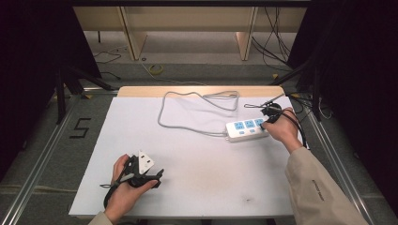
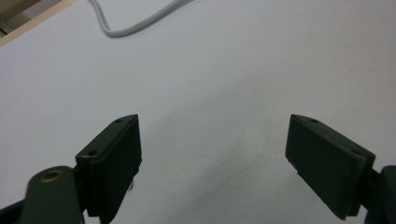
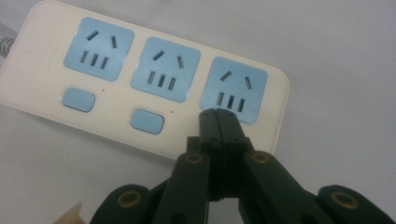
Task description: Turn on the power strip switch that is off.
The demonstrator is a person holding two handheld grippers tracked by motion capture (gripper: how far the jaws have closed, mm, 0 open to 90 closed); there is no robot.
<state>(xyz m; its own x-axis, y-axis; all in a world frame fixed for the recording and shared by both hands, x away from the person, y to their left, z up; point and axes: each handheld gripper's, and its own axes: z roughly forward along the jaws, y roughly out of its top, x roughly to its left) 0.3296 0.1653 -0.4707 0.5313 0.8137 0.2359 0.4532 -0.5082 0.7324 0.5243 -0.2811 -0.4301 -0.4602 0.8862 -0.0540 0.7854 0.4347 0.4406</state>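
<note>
The power strip [image 1: 247, 130] lies on the right, far part of the white table [image 1: 197, 187], its long axis running left to right with a slight tilt, and its grey cord [image 1: 187, 105] leaves the left end and loops away toward the far edge. In the right gripper view the strip [image 3: 116, 135] shows three blue sockets in a row with blue switches below the left and middle ones. The right gripper [image 3: 218, 116] is on it: its jaws are pressed flat together with nothing between them, and their joined tip sits at the near edge of the rightmost socket, about where a third switch would be, so it looks to be pressing or about to press that spot. Touch itself I cannot confirm. From the jaws the strip extends mostly to the left, so any push should go straight down to keep it from sliding. The left gripper [image 1: 141, 174] rests well apart at the near left of the table, by far the farther hand; its jaws stand wide with only bare table between them, and a white plate sits on top of it
</note>
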